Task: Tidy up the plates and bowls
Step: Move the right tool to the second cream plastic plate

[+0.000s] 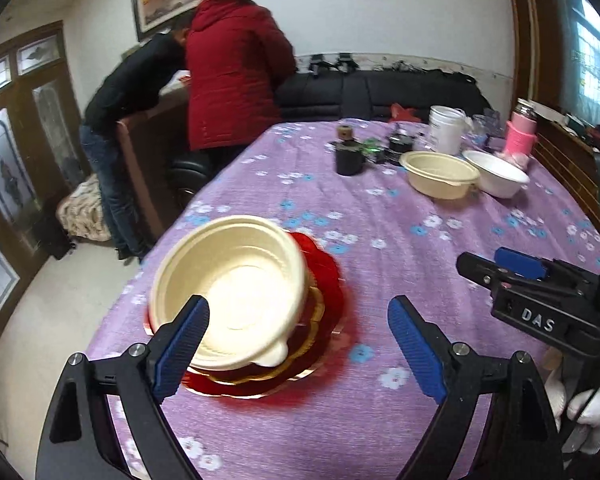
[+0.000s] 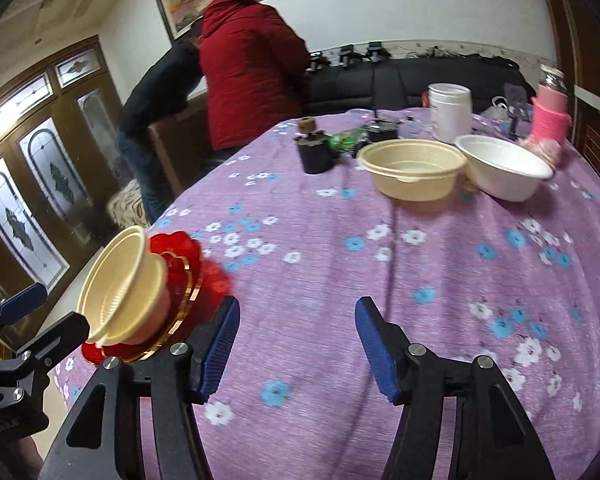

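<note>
A cream bowl [image 1: 236, 292] sits nested on red plates with gold rims [image 1: 324, 280] at the table's near left; the stack also shows in the right wrist view [image 2: 128, 292]. My left gripper [image 1: 300, 344] is open, its left pad in front of the bowl's near rim. My right gripper [image 2: 296, 348] is open and empty over bare cloth, to the right of the stack; it shows in the left wrist view [image 1: 512, 272]. A second cream bowl [image 2: 412, 168] and a white bowl [image 2: 504, 168] stand at the far right.
The table has a purple flowered cloth [image 2: 420, 280]. At its far end stand a black cup [image 2: 314, 152], a white jar [image 2: 450, 110] and a pink bottle [image 2: 550, 114]. Two people [image 1: 236, 72] bend over furniture beyond the left edge. A black sofa [image 1: 380, 92] lines the back wall.
</note>
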Tool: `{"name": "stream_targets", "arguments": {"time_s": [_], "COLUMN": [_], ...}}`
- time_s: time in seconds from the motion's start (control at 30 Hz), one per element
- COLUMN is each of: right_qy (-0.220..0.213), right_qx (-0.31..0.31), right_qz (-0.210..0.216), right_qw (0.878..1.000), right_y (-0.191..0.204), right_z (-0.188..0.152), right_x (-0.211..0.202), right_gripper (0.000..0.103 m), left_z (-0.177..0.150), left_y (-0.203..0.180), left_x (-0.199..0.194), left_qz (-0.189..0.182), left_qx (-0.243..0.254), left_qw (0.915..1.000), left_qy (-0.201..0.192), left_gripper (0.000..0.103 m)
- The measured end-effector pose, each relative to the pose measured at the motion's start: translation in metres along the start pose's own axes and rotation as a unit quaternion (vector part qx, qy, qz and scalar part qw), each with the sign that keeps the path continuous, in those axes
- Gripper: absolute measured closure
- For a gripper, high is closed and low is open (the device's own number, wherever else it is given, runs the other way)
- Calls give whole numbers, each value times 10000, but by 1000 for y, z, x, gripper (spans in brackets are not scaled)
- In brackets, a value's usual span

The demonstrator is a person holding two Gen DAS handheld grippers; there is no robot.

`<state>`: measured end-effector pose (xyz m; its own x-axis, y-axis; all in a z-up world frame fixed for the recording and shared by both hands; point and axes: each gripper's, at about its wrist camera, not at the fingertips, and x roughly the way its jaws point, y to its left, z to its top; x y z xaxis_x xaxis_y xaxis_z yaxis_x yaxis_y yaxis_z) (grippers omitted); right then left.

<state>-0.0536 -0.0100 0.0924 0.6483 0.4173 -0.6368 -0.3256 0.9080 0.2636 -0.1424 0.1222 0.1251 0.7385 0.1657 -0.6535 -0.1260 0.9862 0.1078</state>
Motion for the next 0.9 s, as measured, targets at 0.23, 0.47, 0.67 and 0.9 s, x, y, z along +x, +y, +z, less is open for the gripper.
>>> {"name": "stream_targets", "arguments": {"time_s": [0.23,0.47,0.67,0.9], "right_qy": [95,32,-89,-82], "right_qx": [479,872,1600,2441], "right_qz": [-208,-454,-423,-462], "right_qw": [9986,9952,9862,9686], "right_y": [-46,-85,-125,-163], "right_z": [-6,8,44,93], "right_x": [-4,-5,15,61], "right_gripper": [38,38,38,38], "left_z": [-5,-7,-10,-11], "left_y": [-28,-38,-36,-27], "left_x": [10,15,21,27], "left_qz": [-478,-696,-802,-810], "left_qx": [222,259,202,183], "left_qw": [9983,9967,9957,9954], "left_qy": [231,317,423,472], "left_gripper": [13,13,13,13]}}
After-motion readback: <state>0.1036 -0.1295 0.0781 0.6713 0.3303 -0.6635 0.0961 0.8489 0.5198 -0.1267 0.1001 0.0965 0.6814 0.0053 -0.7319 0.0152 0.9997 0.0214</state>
